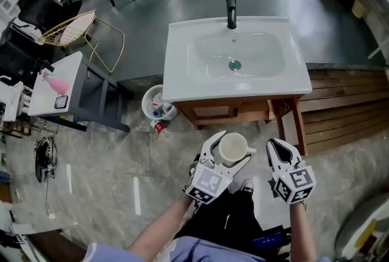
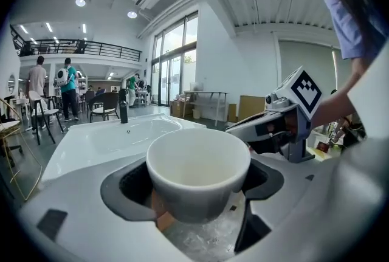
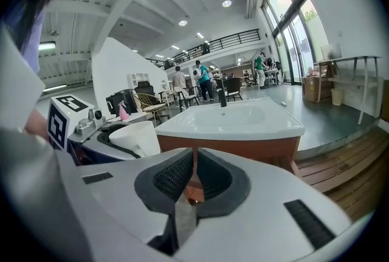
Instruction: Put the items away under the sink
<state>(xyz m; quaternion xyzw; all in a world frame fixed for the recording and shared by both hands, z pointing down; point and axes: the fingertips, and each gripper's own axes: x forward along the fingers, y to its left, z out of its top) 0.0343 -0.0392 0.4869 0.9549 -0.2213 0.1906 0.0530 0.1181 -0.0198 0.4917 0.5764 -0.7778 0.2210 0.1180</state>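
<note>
Left claw clamps white mug by its body. Right claw is closed on nothing. Best approach: keep mug upright and lower it toward the wooden cabinet below the sink.

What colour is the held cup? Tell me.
White; the cup shows best in the left gripper view.

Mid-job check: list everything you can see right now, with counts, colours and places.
mug: 1, white, gripped in the left claw
sink: 1, white, on the wooden cabinet ahead
faucet: 1, black, back of sink
wastebasket: 1, white, on the floor left of cabinet
side table: 1, white top, far left
spray bottle: 1, pink, on side table
wire chair: 1, gold, beyond side table
decking: wooden, right of cabinet
left claw: closed on mug
right claw: shut, empty
</note>
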